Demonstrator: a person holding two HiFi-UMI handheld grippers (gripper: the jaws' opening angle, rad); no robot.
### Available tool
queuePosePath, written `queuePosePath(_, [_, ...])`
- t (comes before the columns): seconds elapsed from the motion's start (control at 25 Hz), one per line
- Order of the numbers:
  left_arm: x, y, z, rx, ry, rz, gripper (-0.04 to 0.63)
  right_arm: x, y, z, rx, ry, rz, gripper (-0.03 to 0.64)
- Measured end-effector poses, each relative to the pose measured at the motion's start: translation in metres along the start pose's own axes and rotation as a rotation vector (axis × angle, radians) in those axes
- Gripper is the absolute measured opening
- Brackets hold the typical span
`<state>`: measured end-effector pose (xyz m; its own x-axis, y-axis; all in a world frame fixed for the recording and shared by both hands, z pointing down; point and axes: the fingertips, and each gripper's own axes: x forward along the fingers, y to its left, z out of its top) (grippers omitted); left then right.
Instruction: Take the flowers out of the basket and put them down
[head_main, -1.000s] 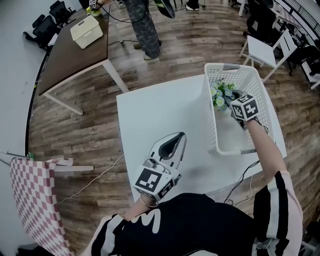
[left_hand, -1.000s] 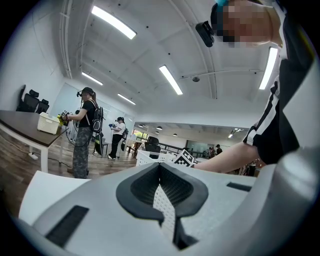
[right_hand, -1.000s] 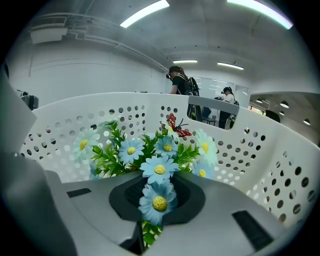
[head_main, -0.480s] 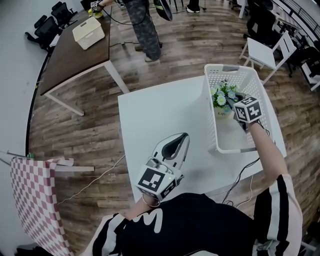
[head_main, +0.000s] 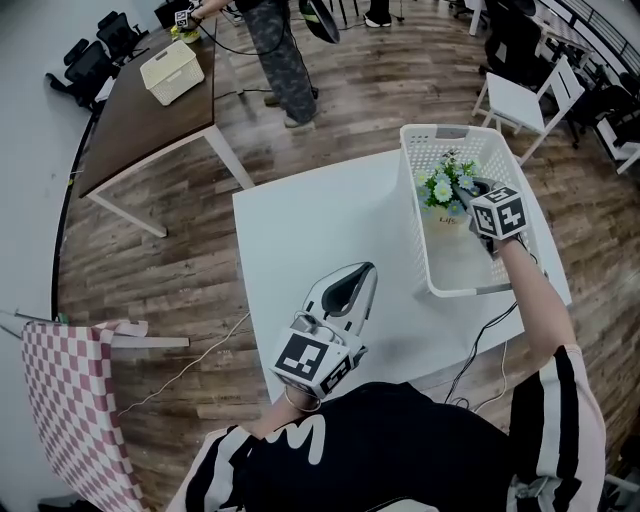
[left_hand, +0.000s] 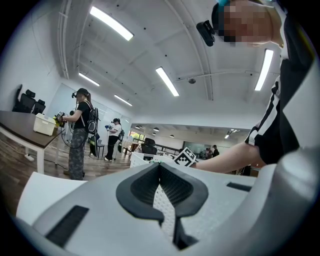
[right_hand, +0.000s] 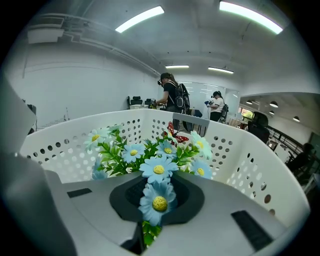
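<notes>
My right gripper (head_main: 468, 190): jaws pinched flowers (right_hand: 159, 169) by stems, long axis along jaws, blooms pointing ahead past tips, basket (right_hand: 250, 165) around | left gripper (left_hand: 161, 172): jaws pressed together.

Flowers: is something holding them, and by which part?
Yes, the right gripper is shut on the flowers, pinching their green stems below the blossoms. The left gripper holds nothing.

Your left gripper (left_hand: 160, 170): jaws together, nothing between them, pointing level over a white table (left_hand: 40, 187). Your forearm (left_hand: 235, 152) reaches in from the right. Far left, a person (left_hand: 80, 135) stands beside a brown table (left_hand: 15, 125) bearing a cream basket (left_hand: 44, 125).
</notes>
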<state>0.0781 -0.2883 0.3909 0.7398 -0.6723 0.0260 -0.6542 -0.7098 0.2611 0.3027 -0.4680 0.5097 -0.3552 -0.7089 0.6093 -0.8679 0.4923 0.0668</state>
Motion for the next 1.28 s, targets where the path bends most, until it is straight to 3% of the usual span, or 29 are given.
queuePosePath(0.24, [-0.004,-0.007,-0.008,0.004,0.051,-0.011,0.005,-0.01,0.005,0.009,-0.008,-0.024,0.003,0.032])
queuePosePath(0.4, [-0.006,-0.011,-0.005,0.009,0.012,-0.024,0.005,-0.016,0.009,0.015,-0.017,-0.04,-0.003,0.032])
queuePosePath(1.28, [-0.017,-0.036,-0.002,0.013,-0.008,-0.047,0.005,-0.067,0.024,0.067,-0.027,-0.134,-0.017,0.029])
